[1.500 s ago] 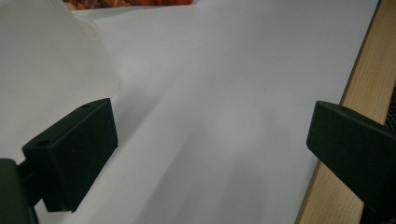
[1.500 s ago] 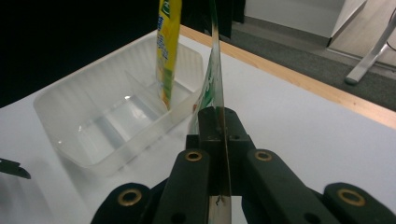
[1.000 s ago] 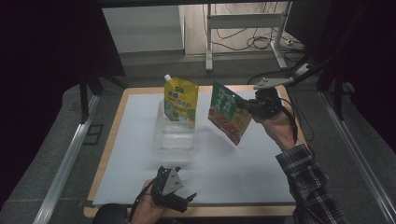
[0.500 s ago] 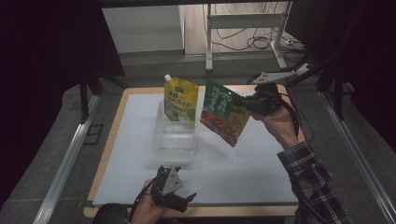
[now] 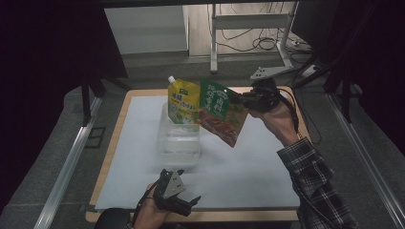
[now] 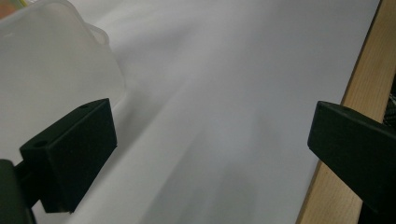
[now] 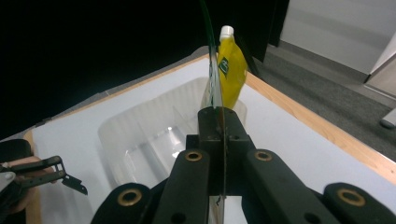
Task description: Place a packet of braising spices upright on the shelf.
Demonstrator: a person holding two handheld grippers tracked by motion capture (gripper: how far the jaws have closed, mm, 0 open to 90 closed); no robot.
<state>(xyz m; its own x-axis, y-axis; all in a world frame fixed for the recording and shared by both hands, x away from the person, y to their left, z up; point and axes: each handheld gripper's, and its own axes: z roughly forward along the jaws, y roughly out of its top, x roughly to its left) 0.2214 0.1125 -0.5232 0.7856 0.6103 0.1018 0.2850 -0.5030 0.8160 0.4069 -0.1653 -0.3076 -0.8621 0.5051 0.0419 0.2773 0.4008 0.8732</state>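
The right gripper (image 5: 244,101), at about 1 o'clock in the high view, has its fingers clamped on the edge of a green and red pouch (image 5: 220,112), holding it tilted in the air just above the clear plastic bin (image 5: 179,140). A yellow spouted pouch (image 5: 183,101) stands upright in the bin's far end, at 12 o'clock, just beside the held one. The left gripper (image 5: 184,202) rests at 6 o'clock on the white worktop (image 5: 253,171), fingers spread wide on nothing
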